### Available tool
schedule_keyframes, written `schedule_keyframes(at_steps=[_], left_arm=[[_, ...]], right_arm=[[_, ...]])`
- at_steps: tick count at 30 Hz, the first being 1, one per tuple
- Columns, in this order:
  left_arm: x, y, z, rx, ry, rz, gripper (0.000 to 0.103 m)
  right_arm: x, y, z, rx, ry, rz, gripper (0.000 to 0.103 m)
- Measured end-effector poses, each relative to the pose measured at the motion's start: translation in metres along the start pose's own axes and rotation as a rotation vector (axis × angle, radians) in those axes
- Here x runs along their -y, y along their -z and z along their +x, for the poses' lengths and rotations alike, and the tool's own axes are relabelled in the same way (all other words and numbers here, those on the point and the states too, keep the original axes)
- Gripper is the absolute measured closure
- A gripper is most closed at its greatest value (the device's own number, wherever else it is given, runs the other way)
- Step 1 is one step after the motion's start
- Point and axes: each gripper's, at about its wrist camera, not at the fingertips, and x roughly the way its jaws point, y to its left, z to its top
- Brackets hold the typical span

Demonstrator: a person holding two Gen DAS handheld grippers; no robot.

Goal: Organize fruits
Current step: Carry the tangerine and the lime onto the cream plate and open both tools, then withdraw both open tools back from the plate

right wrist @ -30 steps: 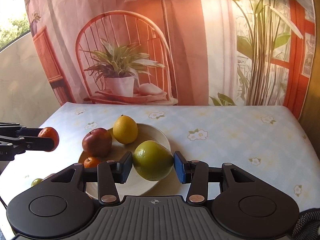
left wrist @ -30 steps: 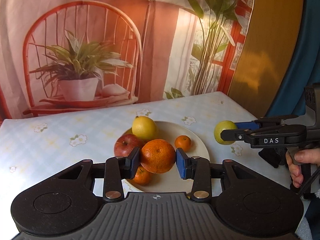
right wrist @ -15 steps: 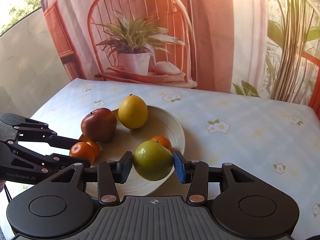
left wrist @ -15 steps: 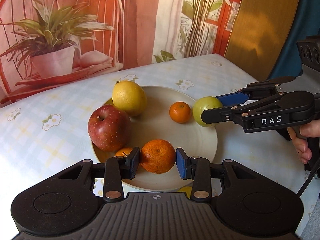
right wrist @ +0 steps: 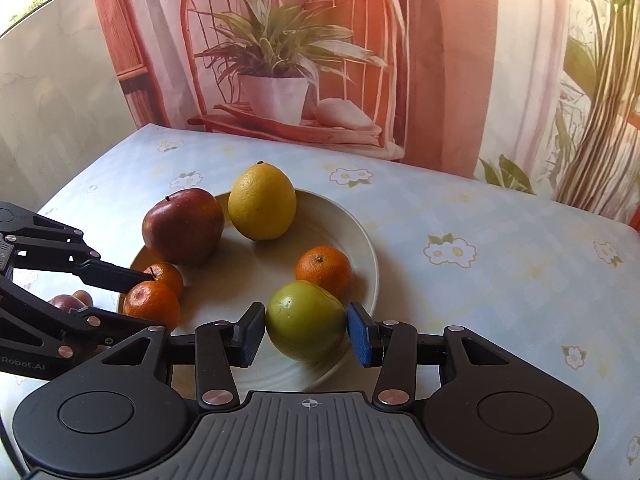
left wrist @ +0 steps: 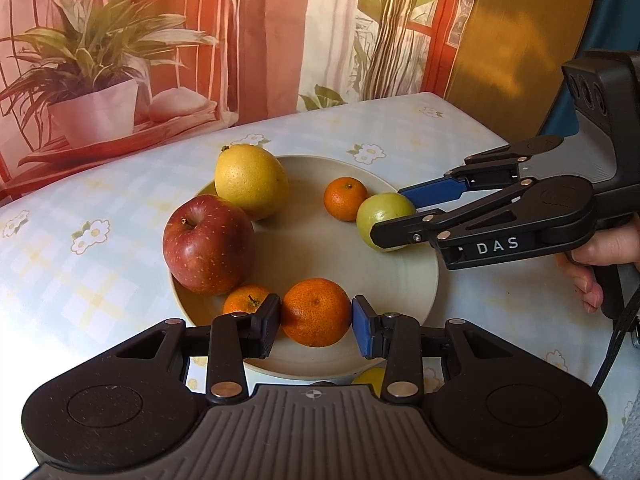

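Observation:
A cream plate (left wrist: 312, 248) (right wrist: 256, 272) on the flowered tablecloth holds a yellow lemon (left wrist: 250, 186) (right wrist: 262, 202), a red apple (left wrist: 208, 244) (right wrist: 184, 226) and two small loose mandarins (left wrist: 346, 199) (left wrist: 246, 298). My left gripper (left wrist: 316, 326) (right wrist: 154, 300) is shut on a larger mandarin (left wrist: 316, 312) (right wrist: 152, 304), low over the plate's near rim. My right gripper (right wrist: 306, 328) (left wrist: 387, 213) is shut on a green round fruit (right wrist: 306, 320) (left wrist: 384, 216) at the plate's right side, beside one loose mandarin (right wrist: 324, 268). Whether either held fruit touches the plate is not clear.
A dark reddish fruit (right wrist: 70, 302) lies on the cloth left of the plate, and something yellow (left wrist: 370, 378) shows under the left gripper. A person's hand (left wrist: 600, 248) grips the right tool. A printed backdrop with a plant and chair rises behind the table's far edge.
Both grippers have come down and in over the plate with their fruit. The green fruit moved from off to the right onto the plate's right side; the mandarin sank toward the near rim.

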Motion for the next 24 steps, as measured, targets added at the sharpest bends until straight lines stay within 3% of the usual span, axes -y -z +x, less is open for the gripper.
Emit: schedule_keyframes(at_steps=[11,15,24], left_arm=[[0.003,0.003,0.001,-0.022,0.016,0.026,0.062],[0.000,0.006,0.004,-0.055,-0.013,0.025,0.062],[-0.013,0.008,-0.002,-0.049,-0.021,-0.045,0.062]], right_arm=[[0.002,0.001,-0.005,0.032,0.017,0.046,0.061],[0.003,0.003,-0.014,0.051,0.015,0.074,0.061],[0.001,0.010,-0.032,0.077,0.016,0.111,0.061]])
